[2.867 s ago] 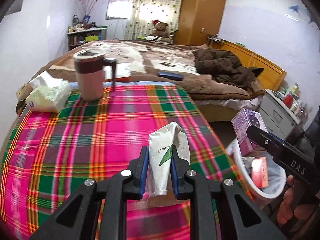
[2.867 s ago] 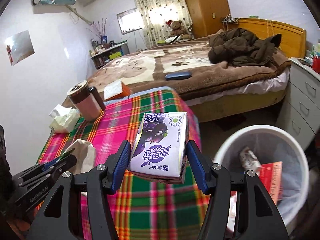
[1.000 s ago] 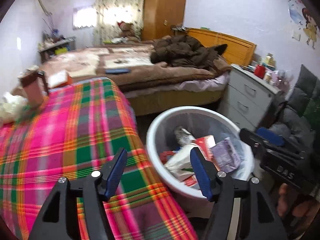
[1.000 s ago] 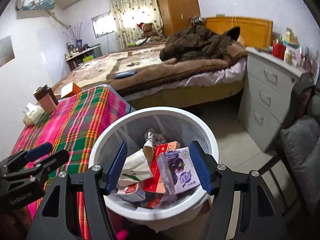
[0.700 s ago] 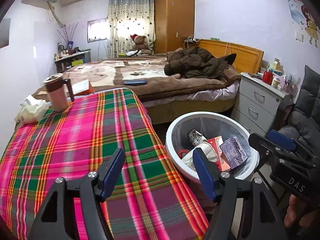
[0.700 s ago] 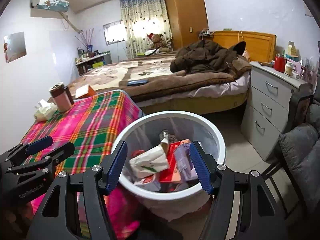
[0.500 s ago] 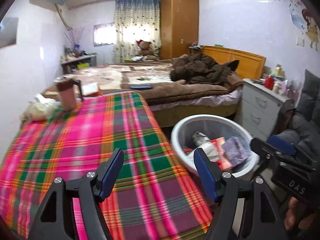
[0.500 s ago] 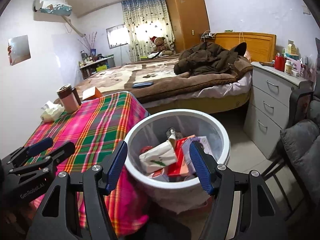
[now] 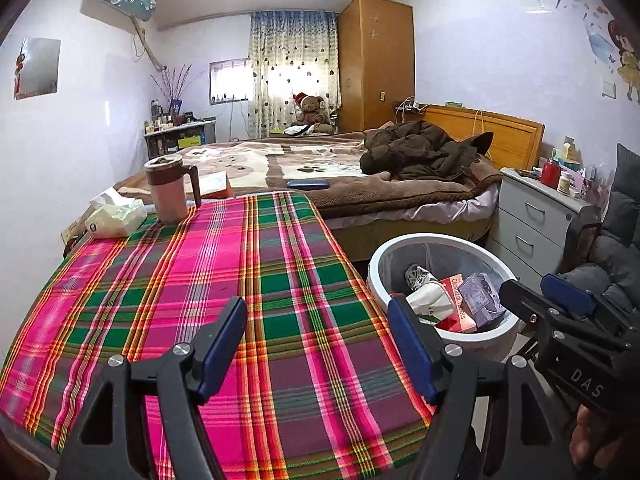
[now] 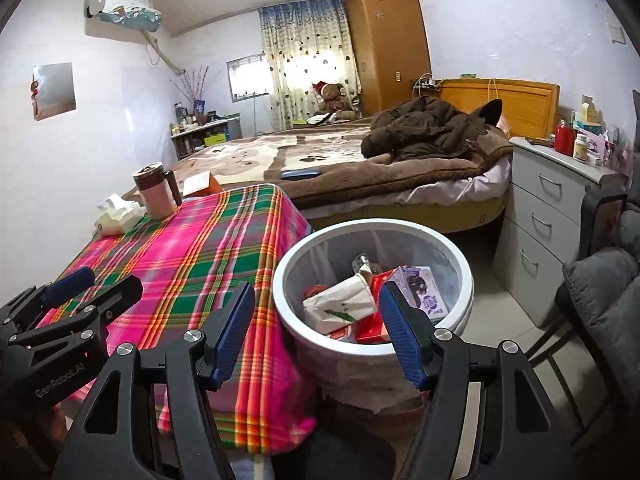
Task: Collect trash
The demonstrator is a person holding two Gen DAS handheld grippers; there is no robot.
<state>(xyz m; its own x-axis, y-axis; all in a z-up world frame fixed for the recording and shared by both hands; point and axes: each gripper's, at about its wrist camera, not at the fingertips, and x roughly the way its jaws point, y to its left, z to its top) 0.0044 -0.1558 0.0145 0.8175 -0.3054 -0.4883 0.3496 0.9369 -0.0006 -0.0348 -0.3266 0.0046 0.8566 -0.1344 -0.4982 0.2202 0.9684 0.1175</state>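
Observation:
A white round bin (image 9: 440,238) (image 10: 372,224) stands on the floor beside the plaid-covered table (image 9: 224,280) (image 10: 192,256). Inside it lie a crumpled white packet (image 9: 430,300) (image 10: 340,304), a purple carton (image 9: 478,300) (image 10: 420,288) and a red box (image 9: 456,308) (image 10: 372,324). My left gripper (image 9: 316,320) hangs open over the table's near right corner with nothing between its blue pads. To its right, my right gripper (image 10: 316,304) stands open in front of the bin, also holding nothing.
A lidded mug (image 9: 168,188), a tissue pack (image 9: 116,216) and an orange box (image 9: 218,184) sit at the table's far end. Behind are a bed with a brown coat (image 9: 420,152), a grey nightstand (image 9: 536,216) and a dark chair (image 9: 616,260) at the right.
The white packet and purple carton have left my grippers and now lie in the bin. Both grippers have drawn back from over the bin, and the left jaws stand a little wider.

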